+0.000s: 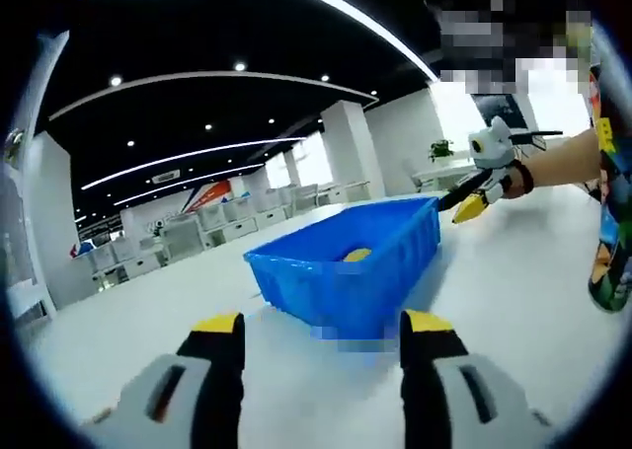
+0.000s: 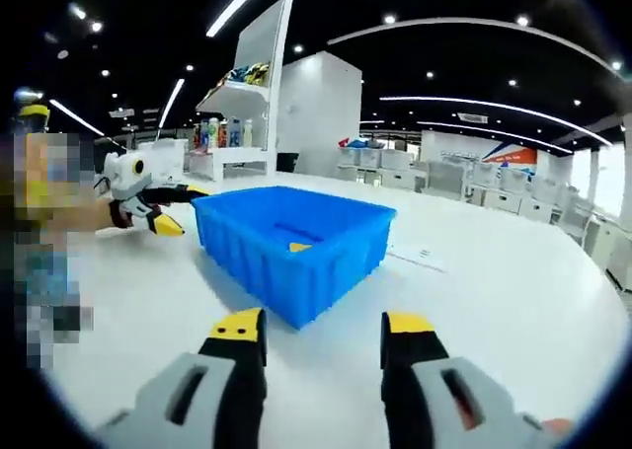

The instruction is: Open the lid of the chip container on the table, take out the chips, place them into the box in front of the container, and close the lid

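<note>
The blue ribbed plastic box sits on the white table, with something small and yellow inside it. In the left gripper view, the left gripper hovers near the box, jaws wide and empty. In the right gripper view, the right gripper does likewise, jaws spread wide, nothing held.

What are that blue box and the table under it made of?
The blue box looks like moulded plastic: uniform saturated colour, ribbed walls, a rolled rim, slight sheen. The table seems a smooth white laminate or painted top, faintly glossy with soft shadows; its core cannot be told.
</note>
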Motion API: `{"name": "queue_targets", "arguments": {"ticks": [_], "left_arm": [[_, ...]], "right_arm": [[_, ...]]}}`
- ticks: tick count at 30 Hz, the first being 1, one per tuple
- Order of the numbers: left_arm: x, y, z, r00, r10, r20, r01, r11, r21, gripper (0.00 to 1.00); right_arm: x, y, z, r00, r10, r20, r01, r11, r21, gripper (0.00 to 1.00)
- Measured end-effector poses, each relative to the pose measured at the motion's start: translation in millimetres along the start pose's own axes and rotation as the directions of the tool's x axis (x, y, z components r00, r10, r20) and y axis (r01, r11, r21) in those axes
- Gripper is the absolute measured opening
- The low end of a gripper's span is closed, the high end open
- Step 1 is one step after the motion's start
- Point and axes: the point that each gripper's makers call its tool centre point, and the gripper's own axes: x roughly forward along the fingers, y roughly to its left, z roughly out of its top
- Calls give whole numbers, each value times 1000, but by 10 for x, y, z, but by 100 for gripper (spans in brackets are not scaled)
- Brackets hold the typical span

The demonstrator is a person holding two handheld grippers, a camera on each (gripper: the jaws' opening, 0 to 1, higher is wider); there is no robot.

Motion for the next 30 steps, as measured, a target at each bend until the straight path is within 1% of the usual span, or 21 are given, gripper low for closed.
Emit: {"name": "queue_targets", "arguments": {"ticks": [1, 3, 4, 6, 7, 8, 11, 13, 14, 15, 16, 18, 19, 20, 22, 24, 25, 26, 28, 30], "left_arm": [[-61, 1, 24, 1000, 5, -1, -5, 1000, -29, 72], [-166, -5, 55, 1000, 29, -7, -29, 999, -43, 78], [-219, -8, 58, 999, 43, -18, -43, 998, -50, 79], [-349, -65, 102, 999, 51, -19, -52, 996, -71, 80], [-433, -110, 144, 998, 53, -16, -54, 995, -87, 81], [-489, -145, 180, 999, 51, -10, -52, 994, -98, 82], [-685, -266, 324, 999, 47, 6, -45, 990, -130, 87], [-820, -336, 416, 998, 56, 6, -55, 987, -149, 89], [-881, -369, 462, 998, 55, 12, -53, 985, -162, 91], [-969, -430, 534, 998, 49, 26, -44, 984, -174, 92], [-1031, -464, 576, 998, 47, 32, -40, 983, -181, 94], [-1182, -550, 682, 998, 41, 44, -32, 981, -193, 95], [-1241, -553, 711, 998, 42, 48, -31, 979, -202, 95], [-1331, -591, 765, 998, 43, 55, -31, 977, -210, 95], [-1481, -650, 819, 998, 42, 55, -30, 976, -217, 95], [-1611, -688, 819, 998, 49, 33, -41, 976, -213, 95], [-1708, -713, 820, 998, 54, 19, -49, 977, -208, 95], [-1781, -730, 819, 998, 57, 10, -54, 977, -206, 95], [-1951, -767, 841, 998, 64, -1, -63, 976, -211, 95], [-2109, -801, 885, 997, 72, -1, -70, 973, -219, 95]], "right_arm": [[-92, 62, 30, 1000, 2, 15, -2, 1000, -9, 49], [-213, 152, 68, 1000, 7, 20, -7, 1000, -17, 53], [-275, 194, 95, 1000, 8, 26, -8, 1000, -19, 56], [-431, 315, 185, 999, 13, 49, -13, 1000, -14, 60], [-497, 358, 223, 998, 12, 56, -12, 1000, -14, 62], [-592, 440, 302, 996, 17, 82, -16, 1000, -10, 63], [-827, 622, 476, 991, 22, 130, -23, 1000, 6, 67], [-980, 709, 584, 987, 11, 159, -16, 999, 28, 70], [-1080, 782, 655, 983, 14, 185, -22, 999, 45, 70], [-1132, 799, 687, 980, 19, 199, -30, 998, 54, 70], [-1220, 875, 725, 977, 32, 210, -45, 997, 60, 70], [-1323, 956, 750, 977, 39, 211, -51, 997, 52, 72], [-1377, 1011, 765, 976, 45, 212, -56, 997, 44, 74], [-1447, 1092, 778, 977, 56, 207, -63, 998, 24, 76], [-1544, 1200, 796, 977, 67, 204, -71, 997, 9, 81], [-1667, 1338, 810, 976, 84, 199, -85, 996, -6, 84], [-1740, 1435, 816, 976, 95, 198, -93, 996, -18, 84], [-1788, 1486, 816, 975, 99, 198, -96, 995, -27, 84], [-1894, 1605, 805, 975, 108, 195, -101, 994, -47, 85], [-1976, 1703, 753, 979, 112, 171, -105, 993, -47, 86]]}}
